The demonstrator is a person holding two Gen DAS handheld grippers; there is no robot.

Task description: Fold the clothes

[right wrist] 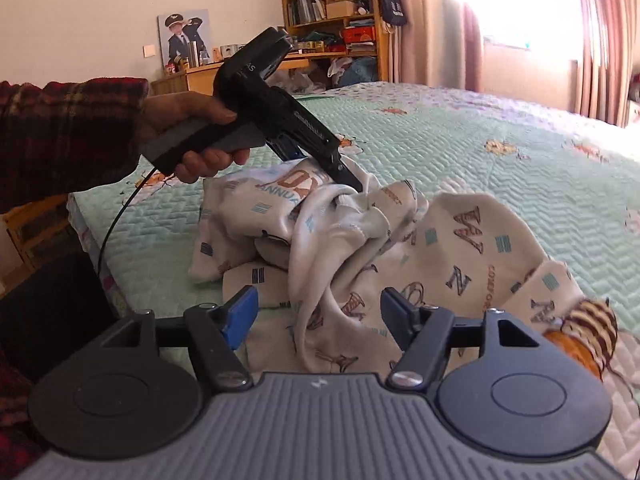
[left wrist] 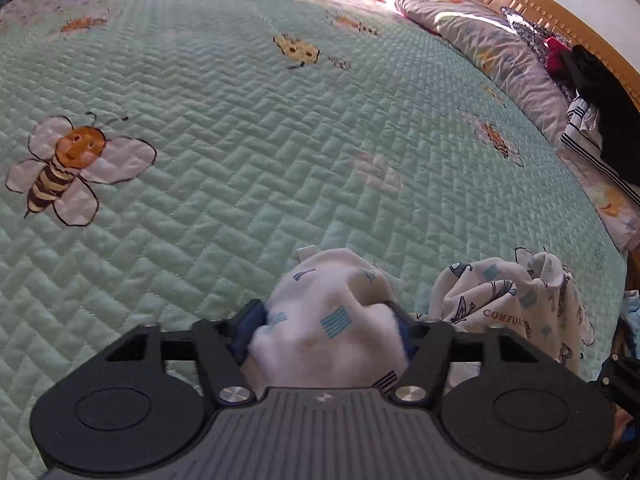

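A crumpled white garment (right wrist: 400,248) printed with brown letters and blue squares lies on the green quilted bed (right wrist: 460,152). My left gripper (left wrist: 326,328) is shut on a bunch of the garment (left wrist: 332,304), which fills the space between its blue pads. In the right wrist view the left gripper (right wrist: 352,184) bites into the top of the pile. My right gripper (right wrist: 318,316) is open, its blue pads (right wrist: 240,314) on either side of a fold of the garment at the near edge, not clamped on it.
The quilt (left wrist: 280,152) has bee prints (left wrist: 68,168). A folded duvet (left wrist: 492,52) and a heap of dark clothes (left wrist: 592,92) lie along the wooden headboard (left wrist: 532,4). A bookshelf (right wrist: 332,12), a desk and curtains (right wrist: 600,36) stand beyond the bed.
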